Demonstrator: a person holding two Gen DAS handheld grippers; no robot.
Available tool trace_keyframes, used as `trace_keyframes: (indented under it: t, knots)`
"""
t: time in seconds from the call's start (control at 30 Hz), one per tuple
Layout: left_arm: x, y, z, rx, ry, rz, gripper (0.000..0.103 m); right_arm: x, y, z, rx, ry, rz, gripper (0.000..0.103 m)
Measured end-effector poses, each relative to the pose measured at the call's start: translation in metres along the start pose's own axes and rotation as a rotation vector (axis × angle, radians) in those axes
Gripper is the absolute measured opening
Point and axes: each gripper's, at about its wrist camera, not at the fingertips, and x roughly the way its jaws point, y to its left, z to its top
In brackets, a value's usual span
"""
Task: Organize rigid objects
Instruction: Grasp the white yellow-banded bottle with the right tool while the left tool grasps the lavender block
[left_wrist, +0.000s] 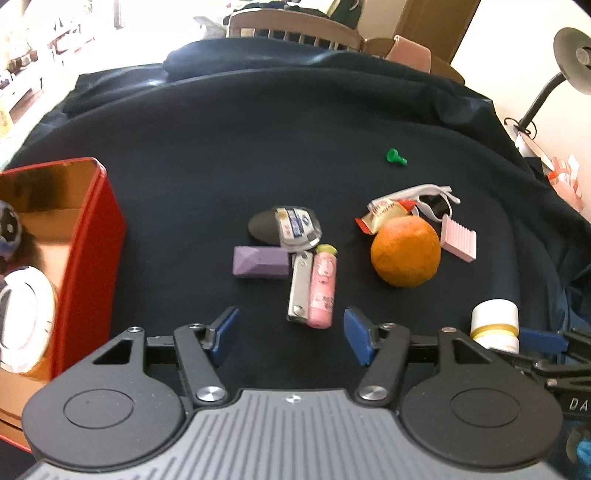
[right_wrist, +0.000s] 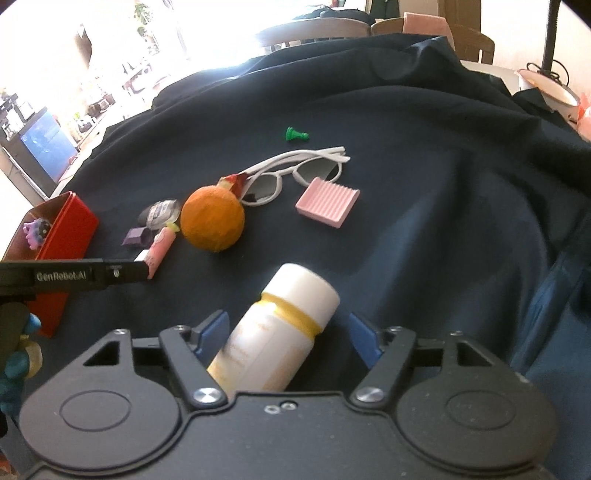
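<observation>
Left gripper (left_wrist: 290, 334): jaws apart, nothing between the blue pads. It hangs over the dark cloth (left_wrist: 295, 129), just short of a metal nail clipper (left_wrist: 298, 291) and a pink tube (left_wrist: 323, 291) lying side by side and touching. Beyond them a purple block (left_wrist: 260, 262) and a black oval thing under a clear packet (left_wrist: 284, 225).

Red tin (left_wrist: 88, 236) stands open at the left gripper's left side, with some items already inside.

Right gripper (right_wrist: 288, 334): jaws wide. A white bottle (right_wrist: 277, 332) with a yellow band lies tilted between them, cap pointing away; the right pad stands clear of it, and whether the left pad touches it I cannot tell.

Further out: orange (right_wrist: 213, 218), white sunglasses (right_wrist: 295, 170), pink ridged block (right_wrist: 327, 201), small green piece (right_wrist: 295, 133) well apart from the rest.
</observation>
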Motion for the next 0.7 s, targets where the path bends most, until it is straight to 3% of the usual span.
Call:
trace_keyframes:
  t: [0.27, 0.5, 0.7]
  knots:
    - [0.01, 0.003, 0.023, 0.019, -0.055, 0.089, 0.061, 0.004, 0.007, -0.002, -0.009, 0.012, 0.001, 0.071]
    - [0.027, 0.008, 0.026, -0.015, -0.032, 0.069, 0.06, 0.009, 0.013, -0.003, -0.014, 0.035, 0.008, 0.064]
    - [0.028, 0.01, 0.026, -0.021, -0.038, 0.057, 0.042, 0.009, 0.017, -0.004, -0.022, 0.034, 0.016, 0.055]
